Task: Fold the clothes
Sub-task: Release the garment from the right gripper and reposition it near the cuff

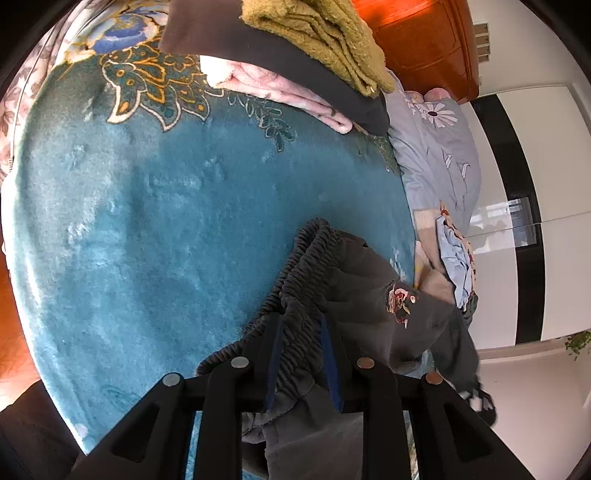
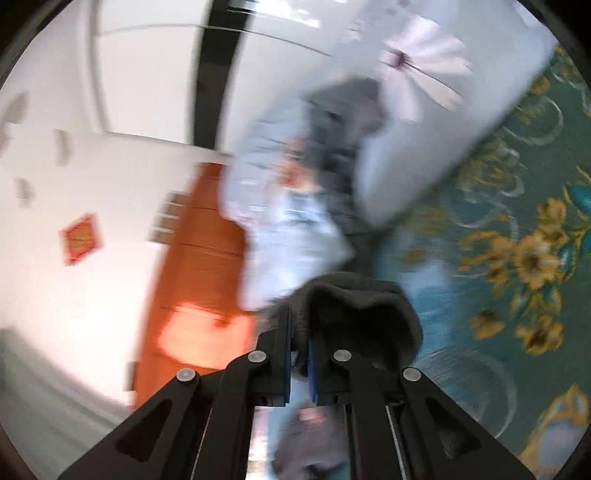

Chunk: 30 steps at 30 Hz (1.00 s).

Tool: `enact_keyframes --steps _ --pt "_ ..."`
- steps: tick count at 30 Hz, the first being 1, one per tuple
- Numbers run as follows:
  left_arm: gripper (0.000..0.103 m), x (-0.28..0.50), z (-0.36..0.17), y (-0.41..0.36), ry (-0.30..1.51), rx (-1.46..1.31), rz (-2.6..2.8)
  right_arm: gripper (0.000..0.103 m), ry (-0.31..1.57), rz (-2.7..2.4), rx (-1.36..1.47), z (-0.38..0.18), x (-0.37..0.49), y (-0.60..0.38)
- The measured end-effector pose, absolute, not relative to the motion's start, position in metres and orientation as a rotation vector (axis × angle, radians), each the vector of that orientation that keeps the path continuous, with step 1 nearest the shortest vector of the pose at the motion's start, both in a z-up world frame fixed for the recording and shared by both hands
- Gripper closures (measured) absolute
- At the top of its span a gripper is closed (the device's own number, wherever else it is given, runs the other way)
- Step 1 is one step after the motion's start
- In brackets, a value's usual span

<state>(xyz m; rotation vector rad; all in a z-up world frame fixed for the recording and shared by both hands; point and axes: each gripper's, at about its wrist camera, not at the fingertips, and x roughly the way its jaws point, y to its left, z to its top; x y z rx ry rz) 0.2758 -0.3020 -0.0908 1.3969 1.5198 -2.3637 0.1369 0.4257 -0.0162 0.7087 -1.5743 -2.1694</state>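
Dark grey trousers (image 1: pixel 362 280) with a gathered elastic waistband and a small flowered patch (image 1: pixel 400 301) lie on a teal flowered bedspread (image 1: pixel 147 221). In the left wrist view my left gripper (image 1: pixel 301 326) is shut on the waistband, whose ruffled edge runs up between the blue pads. The right wrist view is blurred by motion. There my right gripper (image 2: pixel 299 334) is shut on a fold of the same dark grey cloth (image 2: pixel 362 306), which bulges over its right finger above the bedspread (image 2: pixel 480 295).
At the far end sits a folded stack: an olive towel (image 1: pixel 325 40) on a dark piece (image 1: pixel 236 40) on a pink blanket (image 1: pixel 280 92). A lilac daisy pillow (image 1: pixel 436 147) and a pile of light blue clothes (image 1: pixel 456 258) lie to the right. Orange wooden furniture (image 1: pixel 417 33) stands behind.
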Motion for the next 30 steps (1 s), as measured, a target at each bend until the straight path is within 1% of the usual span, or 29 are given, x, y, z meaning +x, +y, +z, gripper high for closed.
enact_keyframes --steps 2,3,5,8,10,13,15,17,19,21,23,24,25,27,28,29,30 --pt "0.073 0.274 -0.089 -0.3 1.508 1.401 -2.374 0.097 -1.561 -2.133 0.575 0.018 0.162 0.434" --pt "0.071 0.274 -0.087 -0.299 1.502 1.403 -2.38 0.099 -1.547 -2.141 0.522 0.035 0.174 0.441" --pt "0.069 0.272 -0.085 -0.297 1.49 1.408 -2.39 0.099 -1.514 -2.191 0.451 0.064 0.195 0.457" --pt "0.068 0.265 -0.084 -0.293 1.495 1.413 -2.402 0.099 -1.497 -2.317 0.429 0.079 0.207 0.485" --pt "0.068 0.259 -0.083 -0.289 1.49 1.42 -2.411 0.099 -1.504 -2.394 0.488 0.072 0.205 0.497" --pt "0.067 0.25 -0.082 -0.283 1.45 1.436 -2.42 0.099 -1.546 -2.432 0.639 0.037 0.198 0.501" --pt "0.06 0.243 -0.082 -0.281 1.409 1.446 -2.417 0.097 -1.586 -2.413 0.696 0.012 0.198 0.496" --pt "0.059 0.236 -0.081 -0.283 1.352 1.456 -2.406 0.096 -1.589 -2.41 0.763 -0.006 0.2 0.488" --pt "0.053 0.228 -0.082 -0.285 1.281 1.467 -2.395 0.096 -1.545 -2.399 0.864 -0.019 0.203 0.478" --pt "0.052 0.22 -0.084 -0.288 1.228 1.484 -2.381 0.095 -1.425 -2.378 1.017 -0.03 0.206 0.456" --pt "0.052 0.213 -0.089 -0.289 1.215 1.502 -2.36 0.087 -1.291 -2.344 1.167 -0.041 0.211 0.431" --pt "0.052 0.211 -0.093 -0.288 1.23 1.506 -2.346 0.076 -1.244 -2.312 1.226 -0.047 0.214 0.42" --pt "0.052 0.209 -0.096 -0.287 1.248 1.509 -2.333 0.062 -1.218 -2.27 1.274 -0.056 0.218 0.409" --pt "0.052 0.208 -0.101 -0.287 1.27 1.512 -2.322 0.052 -1.174 -2.211 1.362 -0.075 0.225 0.389" --pt "0.052 0.208 -0.103 -0.286 1.275 1.516 -2.315 0.052 -1.178 -2.203 1.385 -0.084 0.227 0.383" --pt "0.052 0.208 -0.105 -0.285 1.275 1.525 -2.31 0.049 -1.2 -2.191 1.406 -0.094 0.228 0.379" --pt "0.052 0.208 -0.106 -0.284 1.273 1.535 -2.305 0.044 -1.244 -2.181 1.415 -0.104 0.229 0.378"
